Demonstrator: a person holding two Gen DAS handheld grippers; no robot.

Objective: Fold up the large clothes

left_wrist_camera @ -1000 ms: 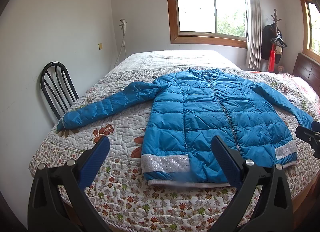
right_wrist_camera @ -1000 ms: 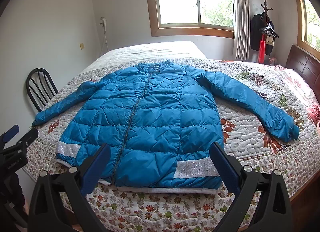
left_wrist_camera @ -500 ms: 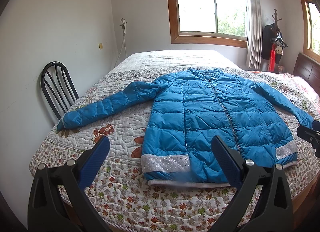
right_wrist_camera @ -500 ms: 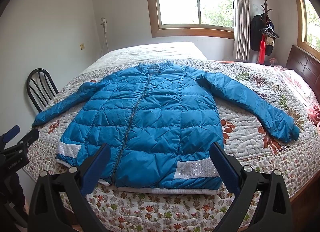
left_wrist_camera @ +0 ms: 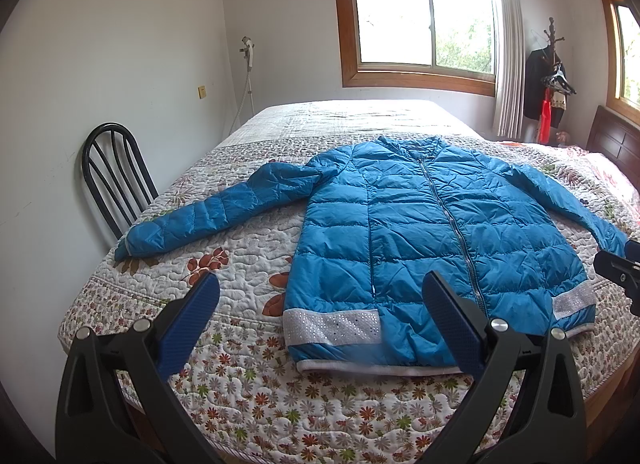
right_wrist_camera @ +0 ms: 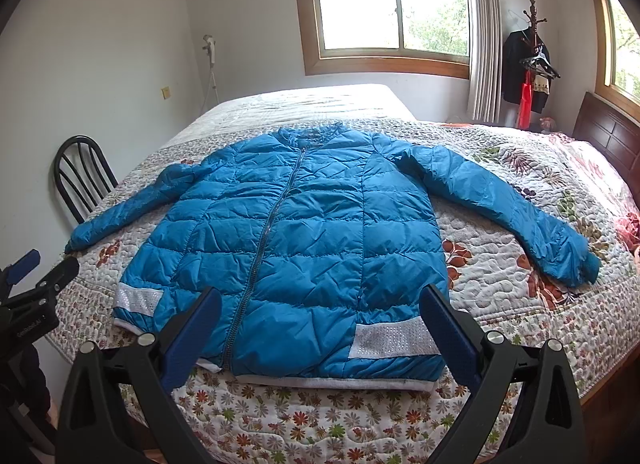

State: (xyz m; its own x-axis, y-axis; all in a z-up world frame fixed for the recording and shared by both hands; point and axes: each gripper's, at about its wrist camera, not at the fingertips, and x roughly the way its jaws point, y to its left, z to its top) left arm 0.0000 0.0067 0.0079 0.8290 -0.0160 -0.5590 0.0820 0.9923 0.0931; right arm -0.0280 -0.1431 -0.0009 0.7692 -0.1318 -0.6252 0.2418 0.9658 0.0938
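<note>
The jacket [right_wrist_camera: 304, 232] is made of a thin quilted cloth with a light sheen, and many fine wrinkles are seen on it. Its hem bands [right_wrist_camera: 394, 340] are covered with small shiny silver dots, and a ribbed knit edge is seen below. The bed cover [left_wrist_camera: 240, 264] is a matt stitched cloth with a bumpy surface. The chair [left_wrist_camera: 114, 179] is made of glossy black metal. The window frame [right_wrist_camera: 384, 63] is of varnished wood. The left hand-held gripper [left_wrist_camera: 320, 324] and the right hand-held gripper [right_wrist_camera: 320, 328] are made of matt black plastic, with textured blue pads [right_wrist_camera: 448, 338] and bright metal rivets.
</note>
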